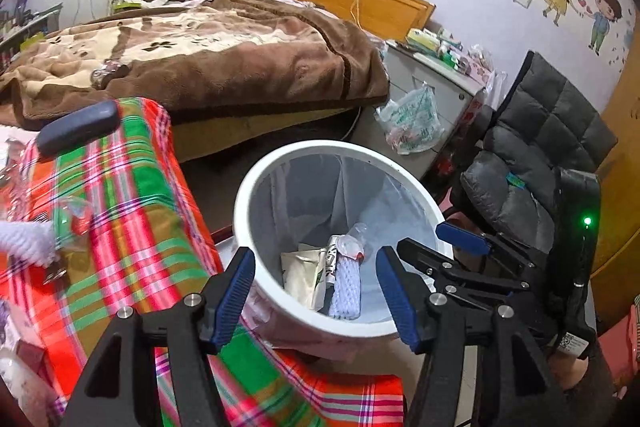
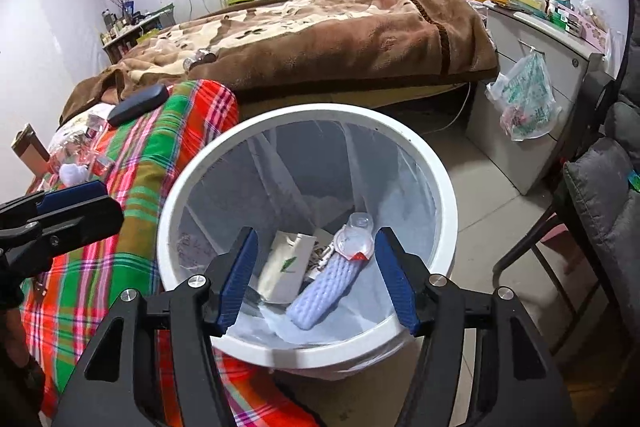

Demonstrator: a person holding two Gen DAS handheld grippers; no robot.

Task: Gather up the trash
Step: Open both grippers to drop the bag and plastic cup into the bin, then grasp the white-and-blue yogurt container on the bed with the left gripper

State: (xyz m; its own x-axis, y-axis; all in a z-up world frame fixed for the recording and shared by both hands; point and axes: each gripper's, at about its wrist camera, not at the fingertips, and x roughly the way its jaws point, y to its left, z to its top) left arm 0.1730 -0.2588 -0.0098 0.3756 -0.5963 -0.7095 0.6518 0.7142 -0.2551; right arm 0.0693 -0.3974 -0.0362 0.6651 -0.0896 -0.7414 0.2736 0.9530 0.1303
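Note:
A white round bin [image 1: 256,187] [image 2: 444,187] with a clear liner stands on the floor beside the plaid-covered table [image 1: 132,227] [image 2: 132,187]. In it lie a white foam net [image 1: 347,287] [image 2: 326,293], a pale packet [image 1: 302,275] [image 2: 286,269] and a clear plastic cup [image 1: 352,241] [image 2: 354,237]. My left gripper [image 1: 316,293] is open and empty above the bin's near rim. My right gripper [image 2: 316,281] is open and empty over the bin; it also shows in the left wrist view [image 1: 464,243]. More foam net [image 1: 24,241] [image 2: 74,173] and clear wrappers [image 1: 74,219] [image 2: 80,147] lie on the table.
A dark case [image 1: 78,127] [image 2: 138,105] lies at the table's far edge. A bed with a brown blanket [image 1: 224,55] [image 2: 320,35] is behind. A grey cabinet with a hanging plastic bag [image 1: 412,119] [image 2: 524,99] and a padded chair [image 1: 536,163] [image 2: 604,195] stand to the right.

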